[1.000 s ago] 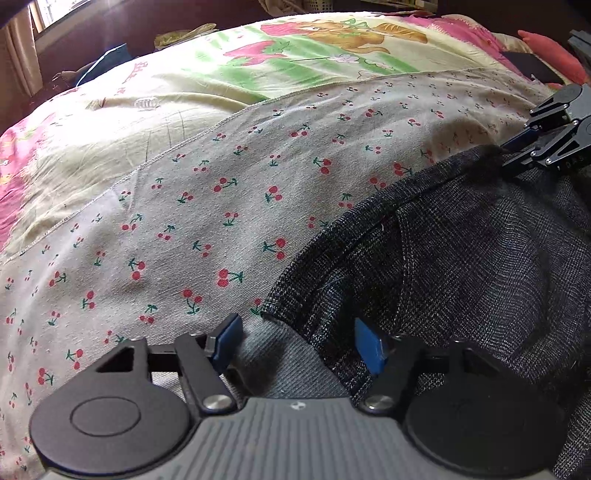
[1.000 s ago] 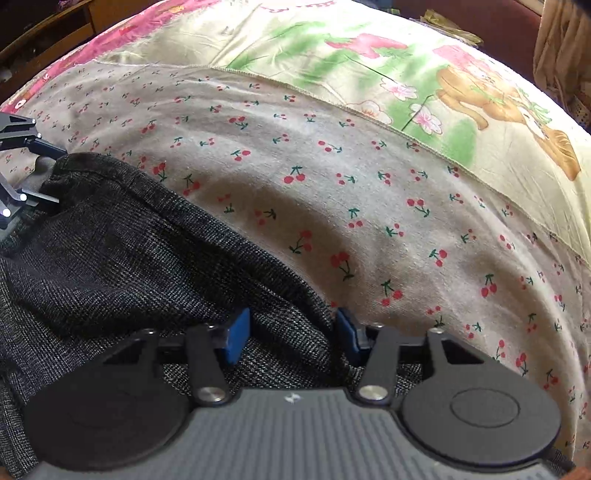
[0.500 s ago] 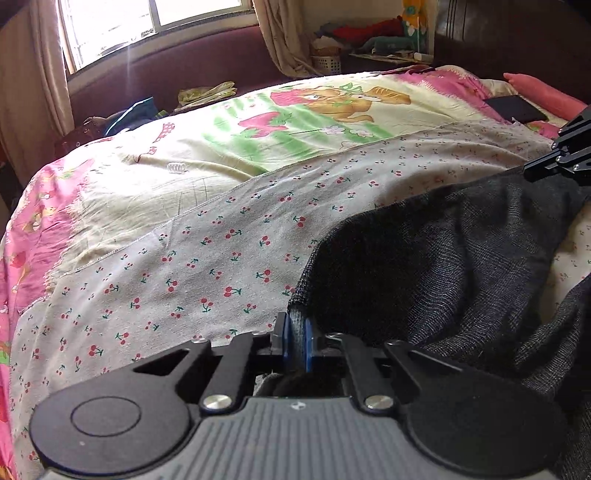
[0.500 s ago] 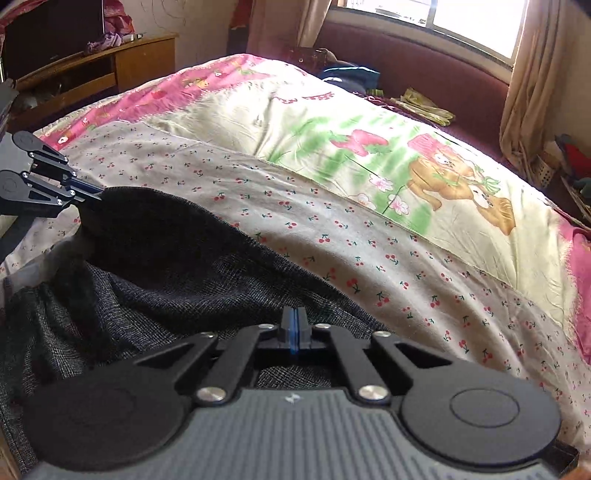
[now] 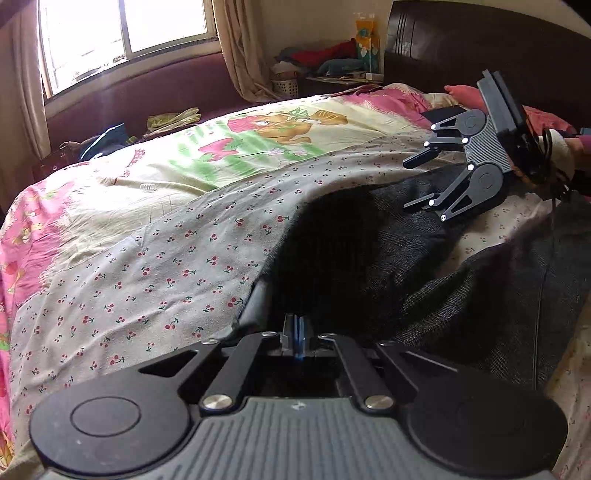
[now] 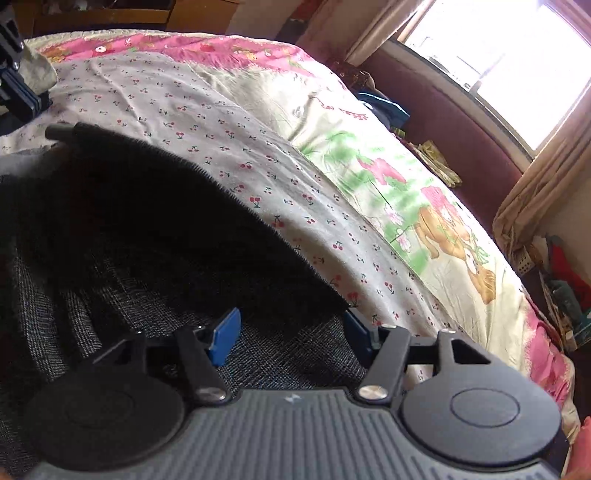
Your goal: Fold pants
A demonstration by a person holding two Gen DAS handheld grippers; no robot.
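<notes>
Dark grey pants (image 5: 369, 258) lie on the bed, partly lifted into a fold. My left gripper (image 5: 295, 332) is shut on the pants' edge and holds it up. My right gripper (image 6: 291, 332) is open, its blue pads (image 6: 223, 332) on either side of the cloth (image 6: 147, 229) below. In the left wrist view the right gripper (image 5: 421, 181) shows at the far right, jaws apart over the pants. The left gripper (image 6: 22, 99) shows at the far left of the right wrist view.
The bed has a cherry-print sheet (image 5: 166, 258) and a cartoon blanket (image 5: 258, 140). A dark headboard (image 5: 480, 44) stands at the back right, a window (image 5: 122, 33) and bench with clutter at the back left.
Both grippers shut on the pants' edge and lifted it. Since then the right gripper has opened and let go; the left stays shut and has raised the cloth higher.
</notes>
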